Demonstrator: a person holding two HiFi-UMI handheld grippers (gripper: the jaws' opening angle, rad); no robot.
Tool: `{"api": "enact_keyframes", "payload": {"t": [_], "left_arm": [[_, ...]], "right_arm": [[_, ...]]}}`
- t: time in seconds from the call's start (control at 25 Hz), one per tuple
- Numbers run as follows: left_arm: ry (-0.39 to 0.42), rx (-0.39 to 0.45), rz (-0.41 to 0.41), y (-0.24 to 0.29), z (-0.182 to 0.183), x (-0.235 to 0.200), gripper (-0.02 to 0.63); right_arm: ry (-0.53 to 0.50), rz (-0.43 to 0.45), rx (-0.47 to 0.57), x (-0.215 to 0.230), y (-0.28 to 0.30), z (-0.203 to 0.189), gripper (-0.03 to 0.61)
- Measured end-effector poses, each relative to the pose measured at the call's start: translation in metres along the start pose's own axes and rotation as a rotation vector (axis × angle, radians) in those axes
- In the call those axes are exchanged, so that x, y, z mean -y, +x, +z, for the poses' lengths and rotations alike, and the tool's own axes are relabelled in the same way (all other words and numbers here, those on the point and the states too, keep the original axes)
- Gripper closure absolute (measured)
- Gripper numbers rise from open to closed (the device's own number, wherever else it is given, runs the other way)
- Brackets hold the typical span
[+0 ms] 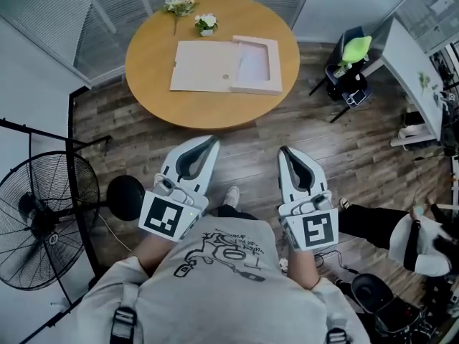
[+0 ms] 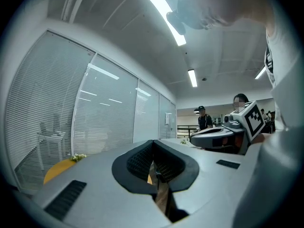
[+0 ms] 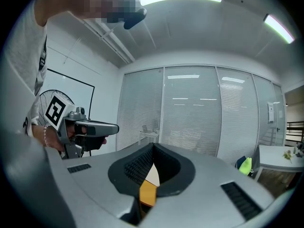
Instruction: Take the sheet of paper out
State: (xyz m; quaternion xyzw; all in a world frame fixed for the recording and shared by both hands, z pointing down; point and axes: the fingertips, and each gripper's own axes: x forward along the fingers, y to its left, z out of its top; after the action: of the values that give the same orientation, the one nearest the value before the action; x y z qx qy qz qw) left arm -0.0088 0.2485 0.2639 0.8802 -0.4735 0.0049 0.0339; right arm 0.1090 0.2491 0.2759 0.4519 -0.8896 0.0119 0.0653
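Observation:
On the round wooden table (image 1: 150, 84) lies a flat beige box (image 1: 256, 88), its lid (image 1: 204, 67) folded open to the left. A pale sheet of paper (image 1: 252, 64) rests inside the box's tray. My left gripper (image 1: 210, 143) and right gripper (image 1: 285, 153) are held side by side over the floor, short of the table's near edge, both pointing toward it. Each has its jaws shut with nothing between them. The left gripper view shows its shut tips (image 2: 153, 144) and the right gripper (image 2: 216, 134) beside them. In the right gripper view, its shut tips (image 3: 153, 148) frame a strip of table.
Two small flower bunches (image 1: 179, 6) (image 1: 206, 24) sit at the table's far edge. A standing fan (image 1: 43, 221) and a black round base (image 1: 125, 197) are at the left. A chair with a green item (image 1: 351, 70) and a white desk (image 1: 416, 70) stand right. Another person's legs (image 1: 380, 224) are at lower right.

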Motion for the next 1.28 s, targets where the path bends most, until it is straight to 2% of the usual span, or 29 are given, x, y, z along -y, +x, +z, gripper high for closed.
{"api": "enact_keyframes", "payload": {"t": [0.32, 0.48, 1.28], "left_arm": [[-0.003, -0.001, 0.008, 0.033, -0.002, 0.012, 0.594], [-0.002, -0.001, 0.01, 0.046, -0.004, 0.016, 0.594], [0.007, 0.014, 0.01, 0.079, -0.006, 0.01, 0.594]], "right_arm": [[0.012, 0.002, 0.025, 0.035, 0.002, 0.001, 0.571], [-0.013, 0.019, -0.006, 0.048, 0.001, -0.008, 0.571], [-0.035, 0.012, -0.018, 0.077, 0.016, -0.014, 0.571]]}}
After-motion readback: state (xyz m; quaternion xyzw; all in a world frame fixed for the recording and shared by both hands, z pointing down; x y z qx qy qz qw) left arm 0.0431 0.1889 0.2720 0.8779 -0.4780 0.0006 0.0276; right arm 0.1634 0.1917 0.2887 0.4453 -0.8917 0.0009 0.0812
